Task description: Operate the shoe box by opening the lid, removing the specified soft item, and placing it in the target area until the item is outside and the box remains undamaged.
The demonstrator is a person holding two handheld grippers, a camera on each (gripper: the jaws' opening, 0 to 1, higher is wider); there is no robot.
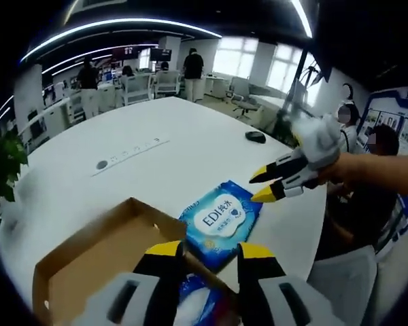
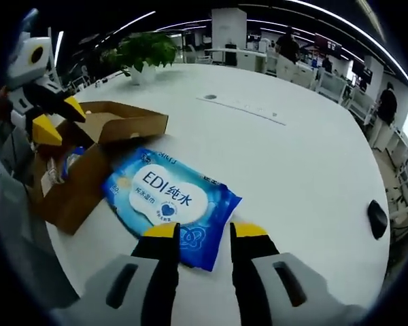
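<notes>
The brown cardboard shoe box (image 1: pixel 102 261) stands open on the white table (image 1: pixel 143 136), its lid flap (image 2: pixel 132 125) folded back. A blue wet-wipes pack (image 1: pixel 221 219) lies flat on the table just outside the box. My left gripper (image 1: pixel 211 251) is open and hovers over the box's corner, where a blue-and-white item (image 1: pixel 197 302) shows between its jaws. My right gripper (image 2: pixel 204 231) is open with nothing in it, above the near edge of the wipes pack (image 2: pixel 170 200). In the right gripper view the box (image 2: pixel 75 183) is at left, with the left gripper (image 2: pixel 60 121) above it.
A black mouse (image 1: pixel 256 136) lies near the table's far edge. A potted plant (image 2: pixel 143 51) stands at the table's other end. A cable cover strip (image 1: pixel 126 156) is set in the tabletop. People sit and stand around the office behind.
</notes>
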